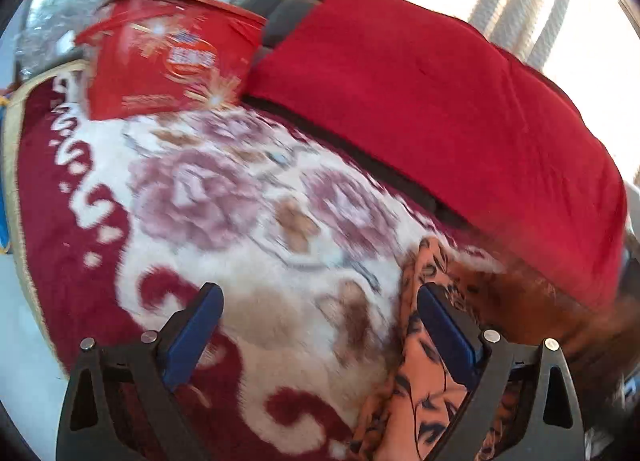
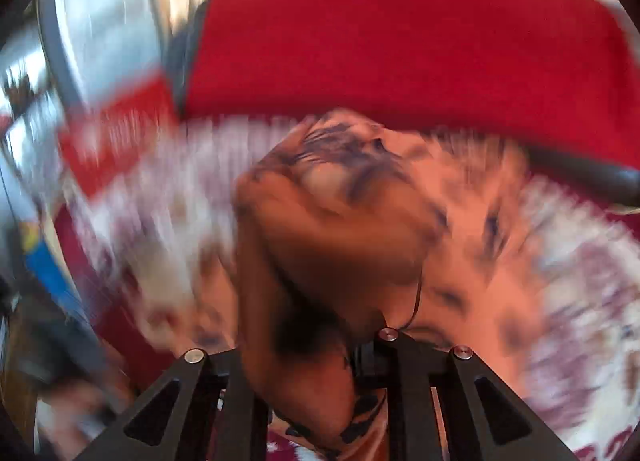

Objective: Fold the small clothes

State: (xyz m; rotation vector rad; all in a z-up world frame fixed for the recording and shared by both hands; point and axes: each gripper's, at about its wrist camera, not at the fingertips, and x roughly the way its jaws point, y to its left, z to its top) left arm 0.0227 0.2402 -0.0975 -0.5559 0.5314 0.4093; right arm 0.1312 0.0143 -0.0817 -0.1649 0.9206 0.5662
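An orange garment with a black leaf print (image 1: 424, 389) lies on the floral blanket at the lower right of the left wrist view. My left gripper (image 1: 320, 295) is open above the blanket, its right finger (image 1: 444, 325) over the garment's edge, holding nothing. In the blurred right wrist view the same orange garment (image 2: 328, 229) bunches up between the jaws of my right gripper (image 2: 310, 357), which is shut on it. The cloth hides the fingertips.
A red and white floral blanket (image 1: 208, 189) covers the surface. A red plastic tub (image 1: 168, 57) stands at the back left. A red cushion on a dark seat (image 1: 432, 101) runs along the back right, also in the right wrist view (image 2: 400, 33).
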